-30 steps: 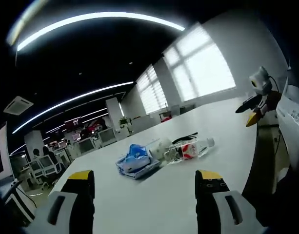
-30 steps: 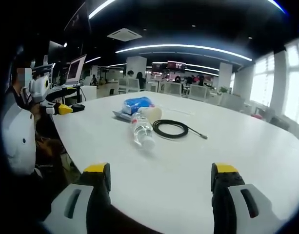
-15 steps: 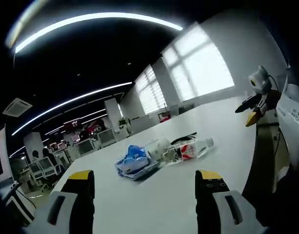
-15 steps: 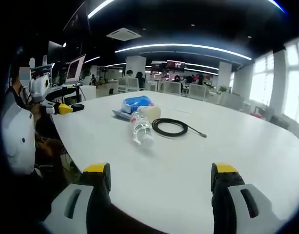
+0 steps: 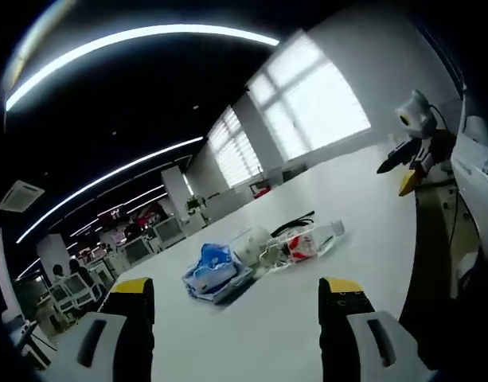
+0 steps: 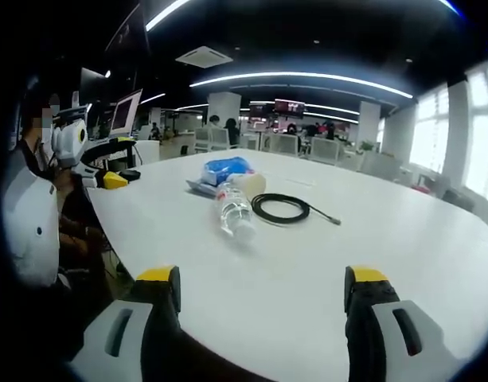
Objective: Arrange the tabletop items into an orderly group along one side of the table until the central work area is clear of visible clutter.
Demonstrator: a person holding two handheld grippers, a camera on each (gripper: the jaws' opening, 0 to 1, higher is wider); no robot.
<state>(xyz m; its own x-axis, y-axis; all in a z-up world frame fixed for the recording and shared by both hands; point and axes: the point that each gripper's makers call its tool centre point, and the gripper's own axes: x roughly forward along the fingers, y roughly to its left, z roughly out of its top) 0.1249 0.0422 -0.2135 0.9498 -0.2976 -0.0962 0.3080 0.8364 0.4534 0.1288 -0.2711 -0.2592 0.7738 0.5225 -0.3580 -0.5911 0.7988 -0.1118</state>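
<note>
Tilting since a second ago, my left gripper (image 5: 237, 318) and right gripper (image 6: 263, 310) hover with jaws apart, empty, near the water bottle (image 6: 232, 213), blue packet (image 6: 224, 169) just behind, black cable (image 6: 285, 208) beside it.

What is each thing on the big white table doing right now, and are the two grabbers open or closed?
Clear plastic water bottle with red label: lying on its side.
Coiled black cable: looped flat, one end trailing out.
Blue and white plastic packet: lying flat beside the bottle.
White paper cup: tipped on its side.
Left hand-held gripper: open, holding nothing.
Right hand-held gripper: open, holding nothing.
</note>
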